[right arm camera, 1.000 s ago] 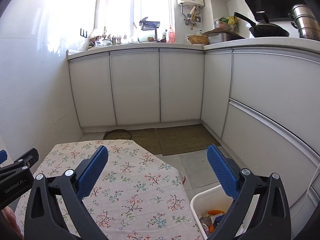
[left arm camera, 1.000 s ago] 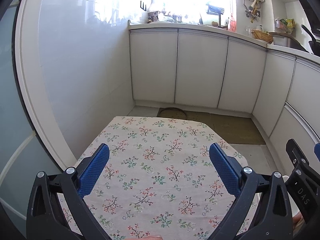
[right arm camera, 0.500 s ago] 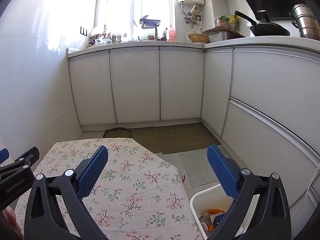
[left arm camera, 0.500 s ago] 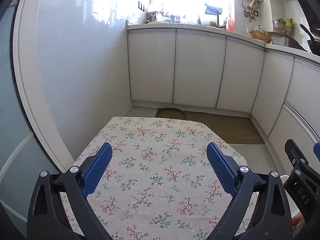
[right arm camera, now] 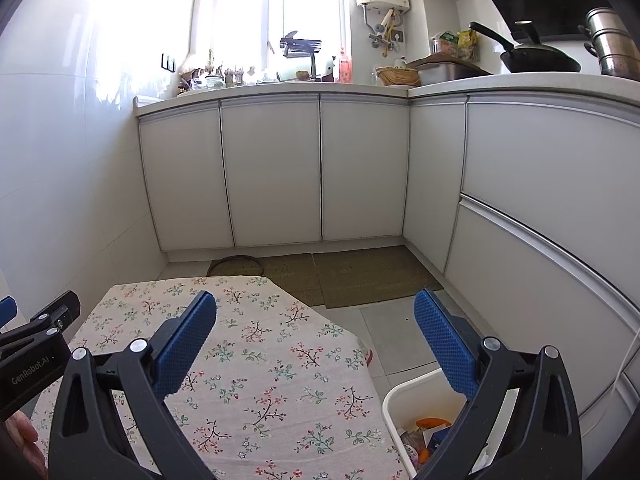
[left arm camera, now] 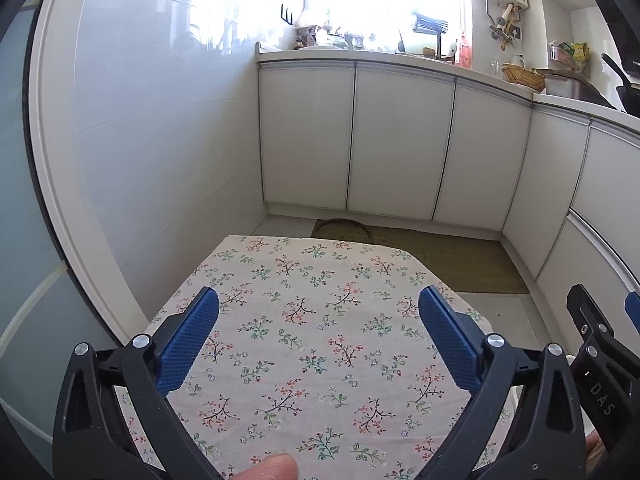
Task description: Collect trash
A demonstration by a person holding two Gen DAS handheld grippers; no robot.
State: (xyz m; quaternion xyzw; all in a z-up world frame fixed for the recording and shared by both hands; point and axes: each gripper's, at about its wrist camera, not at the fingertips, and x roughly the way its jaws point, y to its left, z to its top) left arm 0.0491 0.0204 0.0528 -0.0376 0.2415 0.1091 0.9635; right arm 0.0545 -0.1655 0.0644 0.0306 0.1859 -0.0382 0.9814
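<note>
1. So, we've got the left gripper hanging over the floral tablecloth, blue pads spread wide. Its jaws have just been opening a touch, and nothing sits between them except the cloth underneath.
2. Our right gripper is spread wide too, nothing between its pads. It sits over the right edge of the table, one finger over the cloth and the other over the bin.
3. Trash-wise: the white bin stands on the floor just right of the table, near us. We can see orange and blue scraps inside, too small to tell what they are.
4. A fingertip pokes in at the near edge of the left view.
5. Far side: white cabinets run along the wall, with brown mats on the floor in front.
6. Up on the right counter there's a black pan and a steel pot.
</note>
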